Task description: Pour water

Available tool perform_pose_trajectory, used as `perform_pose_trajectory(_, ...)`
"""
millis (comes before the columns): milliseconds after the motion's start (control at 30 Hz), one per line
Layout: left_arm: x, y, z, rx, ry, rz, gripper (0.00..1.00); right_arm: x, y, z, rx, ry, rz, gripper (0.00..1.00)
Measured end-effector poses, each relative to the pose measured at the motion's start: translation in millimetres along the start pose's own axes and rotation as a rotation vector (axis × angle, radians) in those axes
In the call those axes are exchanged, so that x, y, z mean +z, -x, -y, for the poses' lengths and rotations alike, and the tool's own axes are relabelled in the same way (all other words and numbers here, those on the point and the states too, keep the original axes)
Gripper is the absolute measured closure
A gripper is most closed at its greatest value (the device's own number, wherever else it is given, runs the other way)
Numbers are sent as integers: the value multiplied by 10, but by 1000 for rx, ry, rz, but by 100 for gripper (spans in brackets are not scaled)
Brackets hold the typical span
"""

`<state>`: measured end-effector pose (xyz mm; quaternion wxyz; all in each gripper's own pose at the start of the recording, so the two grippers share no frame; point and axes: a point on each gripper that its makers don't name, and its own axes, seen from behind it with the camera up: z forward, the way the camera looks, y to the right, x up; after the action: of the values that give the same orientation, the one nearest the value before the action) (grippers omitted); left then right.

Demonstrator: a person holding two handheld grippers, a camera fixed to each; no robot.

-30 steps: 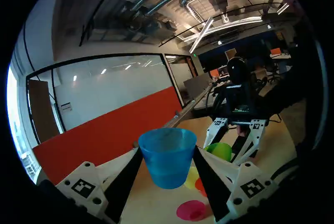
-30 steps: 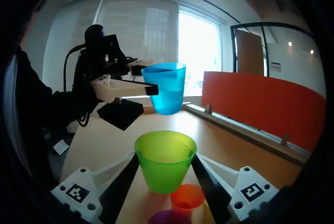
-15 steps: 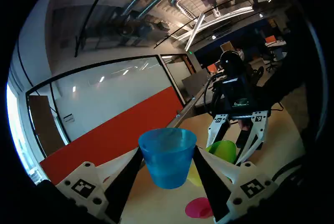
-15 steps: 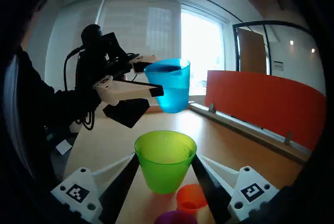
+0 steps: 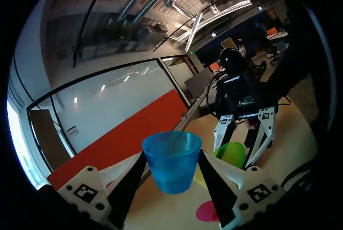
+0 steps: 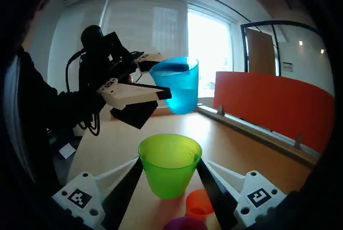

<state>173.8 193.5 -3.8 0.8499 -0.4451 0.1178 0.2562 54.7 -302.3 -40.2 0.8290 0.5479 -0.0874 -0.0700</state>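
Note:
A blue cup [image 5: 172, 161] with water in it sits between the fingers of my left gripper [image 5: 171, 174], which is shut on it. In the right gripper view the same blue cup [image 6: 176, 85] hangs tilted, above and beyond a green cup [image 6: 170, 164]. My right gripper [image 6: 170, 174] is shut on that green cup, whose inside looks empty. In the left gripper view the green cup [image 5: 231, 153] shows farther off, held in the right gripper [image 5: 244, 146] above the wooden table [image 5: 283, 144].
An orange cup [image 6: 199, 204] and a purple cup [image 6: 184, 223] stand on the table [image 6: 227, 144] below the green cup. A pink cup [image 5: 208, 212] and a yellow cup [image 5: 198, 177] lie below the blue one. An orange partition [image 6: 274, 112] runs along the table's far edge. A person's sleeve [image 6: 60, 105] holds the left gripper.
The blue cup has risen, moved closer over the green cup and tilted more. The green cup stays level in my right gripper.

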Motion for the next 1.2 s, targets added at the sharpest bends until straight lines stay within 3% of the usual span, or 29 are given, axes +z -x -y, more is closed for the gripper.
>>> perform_pose_trajectory(1000,17,80,-27,136,-4,27,17,39,22,79,-4,-19,6,10)
perform_pose_trajectory(1200,23,129,-55,184,-3,39,17,41,23,86,-4,-20,6,10)
